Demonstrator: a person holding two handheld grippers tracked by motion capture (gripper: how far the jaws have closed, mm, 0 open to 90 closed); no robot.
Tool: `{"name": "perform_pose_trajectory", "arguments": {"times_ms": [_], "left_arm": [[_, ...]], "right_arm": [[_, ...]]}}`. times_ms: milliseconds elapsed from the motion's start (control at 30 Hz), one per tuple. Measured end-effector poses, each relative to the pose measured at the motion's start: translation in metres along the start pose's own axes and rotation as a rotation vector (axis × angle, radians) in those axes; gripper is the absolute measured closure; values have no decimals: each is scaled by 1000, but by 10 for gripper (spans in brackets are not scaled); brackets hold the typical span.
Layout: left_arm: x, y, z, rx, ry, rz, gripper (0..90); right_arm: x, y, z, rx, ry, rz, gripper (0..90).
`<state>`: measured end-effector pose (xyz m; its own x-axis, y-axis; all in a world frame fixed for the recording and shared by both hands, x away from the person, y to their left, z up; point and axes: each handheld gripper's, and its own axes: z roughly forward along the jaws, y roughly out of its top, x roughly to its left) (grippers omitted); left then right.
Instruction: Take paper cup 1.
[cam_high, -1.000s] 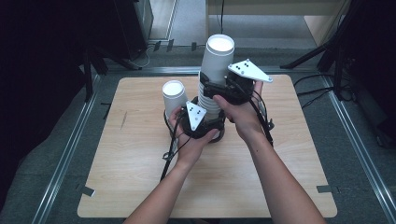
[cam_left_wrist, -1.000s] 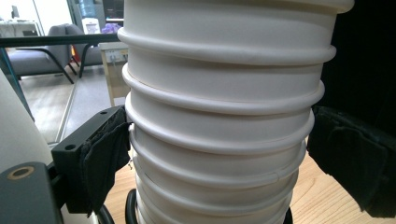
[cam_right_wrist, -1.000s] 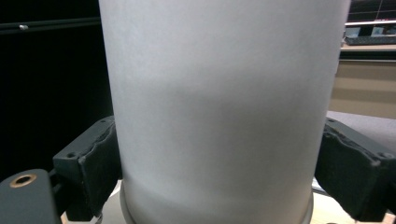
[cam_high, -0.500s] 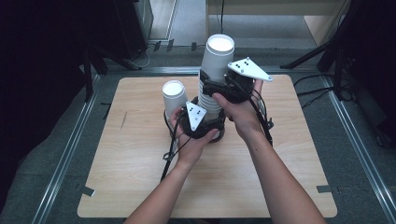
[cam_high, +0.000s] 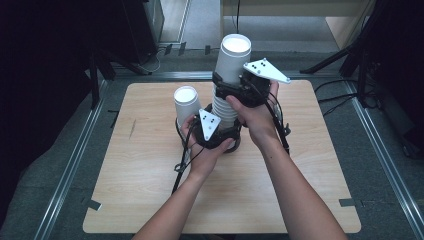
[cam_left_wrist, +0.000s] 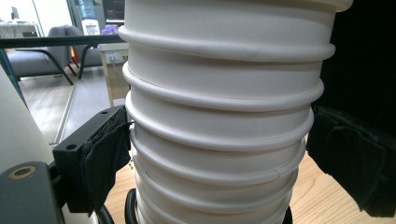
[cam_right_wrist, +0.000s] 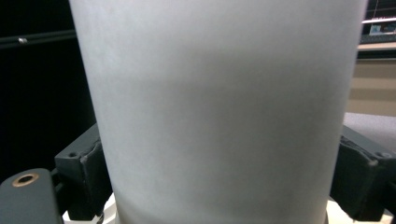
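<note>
High view: left claw (cam_high: 218, 131) grips stack of white cups (cam_high: 223, 107) low; right claw (cam_high: 235, 87) grips top cup (cam_high: 232, 62); tabletop (cam_high: 140, 175) below.

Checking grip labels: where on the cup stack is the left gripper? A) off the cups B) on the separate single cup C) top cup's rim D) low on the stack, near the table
D: the left gripper brackets the ribbed lower rims of the cup stack, while the right gripper clasps the top cup.

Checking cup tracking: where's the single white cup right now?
High view: the single cup stands on the table, left of centre, just left of the tall cup stack and beside the left gripper.
</note>
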<state>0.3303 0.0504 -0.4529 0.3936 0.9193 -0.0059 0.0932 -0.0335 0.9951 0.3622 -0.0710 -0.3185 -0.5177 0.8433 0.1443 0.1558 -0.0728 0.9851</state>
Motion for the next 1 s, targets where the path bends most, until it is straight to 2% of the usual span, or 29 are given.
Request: {"name": "perform_pose_trajectory", "arguments": {"times_ms": [200,333,400,500,700,833,1000], "left_arm": [[0,0,0,0,-1,0,66],[0,0,0,4,0,3,66],[0,0,0,6,0,7,66],[0,-1,0,8,0,11,67],[1,-1,0,10,0,15,67],[0,-1,0,9,1,18,68],[0,-1,0,8,1,18,68]], "right_arm": [[1,4,-2,-16,-3,-3,105],[2,7,-6,-47,-2,-11,124],[3,9,-7,-60,-18,-29,127],[5,13,-9,-82,-29,-25,132],[7,20,-12,-85,-32,-48,138],[11,30,-17,-93,-51,-59,151],[10,33,-18,-92,-40,-65,175]]}}
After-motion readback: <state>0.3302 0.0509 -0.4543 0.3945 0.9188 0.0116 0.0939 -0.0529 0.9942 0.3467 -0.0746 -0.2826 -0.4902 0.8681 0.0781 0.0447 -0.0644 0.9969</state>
